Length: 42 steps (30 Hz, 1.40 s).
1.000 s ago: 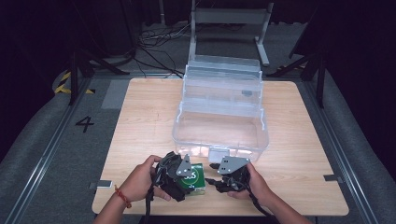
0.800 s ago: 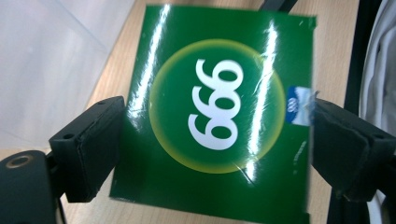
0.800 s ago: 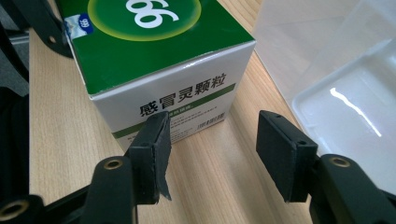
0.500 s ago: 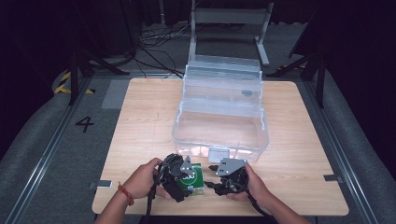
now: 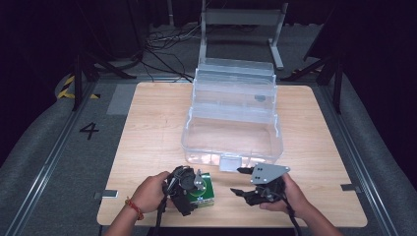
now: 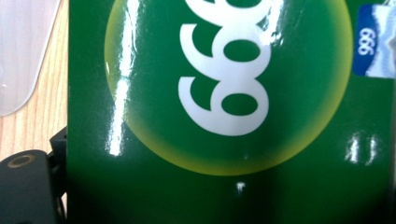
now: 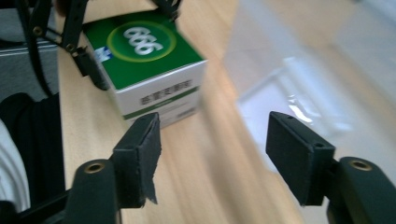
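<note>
**Green box held on one side only, with the clear case just ahead**

Your left gripper [image 5: 189, 189] is clamped on the green box [image 5: 204, 189], which sits on the wooden table [image 5: 147, 123] near its front edge, a little left of the middle. From the left gripper view the glossy green top with its white "999" [image 6: 224, 74] lies right under the camera, so you are gripping close and low on the carton.

Your right gripper [image 5: 246, 184] has just been opening: its jaws stand wide apart with nothing between them, and it hangs to the right of the box, apart from it. In the right gripper view the box [image 7: 149, 70] lies beyond the two black pads [image 7: 140, 154], with bare table between.

What could go wrong from here:

- The carton is light and slick. If you lift with the left gripper alone and the hold sits off-centre, the box may swing or slide out.
- Squeezing harder to stop that could dent the cardboard walls.
- The open clear case [image 5: 231, 132] stands just beyond both grippers. Its front rim and latch are near the right gripper, so a forward sweep with the jaws wide could knock the case or catch its edge.
- If the box is meant for the case, a tilted carry may hook a corner on the rim and drop it short.
- The trailing cables near the table edge could snag as you move your hands forward.
</note>
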Motion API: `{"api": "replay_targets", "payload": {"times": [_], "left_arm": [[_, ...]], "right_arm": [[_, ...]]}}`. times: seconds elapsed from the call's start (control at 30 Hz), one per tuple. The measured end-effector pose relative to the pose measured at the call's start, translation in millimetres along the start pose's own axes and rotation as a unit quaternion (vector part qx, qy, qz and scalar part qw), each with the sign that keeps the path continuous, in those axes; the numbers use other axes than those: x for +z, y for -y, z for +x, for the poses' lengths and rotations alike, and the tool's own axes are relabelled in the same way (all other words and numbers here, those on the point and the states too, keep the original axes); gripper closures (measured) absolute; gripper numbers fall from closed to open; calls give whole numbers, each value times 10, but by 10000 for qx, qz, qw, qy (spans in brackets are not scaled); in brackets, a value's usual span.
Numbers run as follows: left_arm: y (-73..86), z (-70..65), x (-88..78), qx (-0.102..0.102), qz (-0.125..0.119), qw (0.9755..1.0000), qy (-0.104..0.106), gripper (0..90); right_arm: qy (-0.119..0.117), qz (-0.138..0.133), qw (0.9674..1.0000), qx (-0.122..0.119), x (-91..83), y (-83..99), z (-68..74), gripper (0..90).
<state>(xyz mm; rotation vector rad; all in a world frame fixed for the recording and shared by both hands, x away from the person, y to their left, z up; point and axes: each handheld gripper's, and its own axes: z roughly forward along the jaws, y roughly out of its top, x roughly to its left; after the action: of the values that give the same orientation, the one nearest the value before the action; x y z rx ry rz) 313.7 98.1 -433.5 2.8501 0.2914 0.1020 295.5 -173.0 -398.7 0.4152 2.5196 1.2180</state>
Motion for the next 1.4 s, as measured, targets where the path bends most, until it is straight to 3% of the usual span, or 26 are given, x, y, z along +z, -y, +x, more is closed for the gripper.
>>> {"api": "replay_targets", "payload": {"times": [0.1, 0.17, 0.27, 0.33, 0.37, 0.4, 0.43, 0.47, 0.53, 0.57, 0.63, 0.7, 0.77, 0.83, 0.93, 1.07, 1.2, 1.4], "left_arm": [[16, 3, 10, -58, 12, 10000, 36, 120], [22, 1, 11, 11, 59, 10000, 34, 119], [37, -4, 13, 42, 37, 10000, 17, 114], [44, -12, 18, 50, 47, 10000, -10, 112], [44, -12, 18, 50, 47, 10000, -10, 110], [39, -11, 14, 68, 104, 9999, 2, 108], [36, -12, 15, 83, 126, 9999, -8, 108], [36, -14, 15, 70, 133, 9999, -5, 107], [35, -14, 16, 67, 142, 9999, -5, 105], [35, -12, 18, 65, 131, 9999, 2, 105], [36, -11, 20, 62, 130, 9999, 7, 101], [36, -11, 20, 57, 127, 9999, 5, 101], [36, -8, 23, 80, 111, 9999, 8, 100], [39, -9, 28, 78, 85, 9999, -5, 97], [43, -6, 31, 66, 51, 10000, 24, 95], [43, -4, 35, 54, 40, 10000, 30, 89], [38, -4, 36, 54, 60, 10000, 29, 89], [43, -4, 37, 45, 33, 10000, 33, 88]], "right_arm": [[381, -142, 9991, 130, -251, -45, -130, 313], [604, -246, 9976, 240, -385, -47, -221, 310], [1093, -342, 9922, 489, -597, 8, -414, 353], [1321, -325, 9886, 652, -707, 84, -551, 359], [1321, -325, 9886, 652, -707, 84, -551, 359], [1536, -360, 9827, 967, -780, 183, -706, 368], [1536, -360, 9827, 967, -780, 183, -706, 368], [1617, -350, 9790, 1188, -810, 239, -787, 368], [1859, -278, 9726, 1367, -841, 322, -900, 368], [1796, -268, 9710, 1553, -850, 374, -964, 366], [1964, -125, 9678, 1571, -831, 438, -1032, 363], [1884, -56, 9669, 1722, -792, 497, -1095, 361], [1913, -4, 9665, 1710, -763, 517, -1115, 358], [1755, -77, 9669, 1851, -707, 553, -1159, 359], [1751, -7, 9672, 1841, -642, 560, -1187, 360], [1781, 284, 9672, 1791, -510, 579, -1234, 358], [1554, 187, 9659, 2064, -465, 634, -1306, 347], [1370, 405, 9710, 1917, -470, 589, -1331, 402]]}}
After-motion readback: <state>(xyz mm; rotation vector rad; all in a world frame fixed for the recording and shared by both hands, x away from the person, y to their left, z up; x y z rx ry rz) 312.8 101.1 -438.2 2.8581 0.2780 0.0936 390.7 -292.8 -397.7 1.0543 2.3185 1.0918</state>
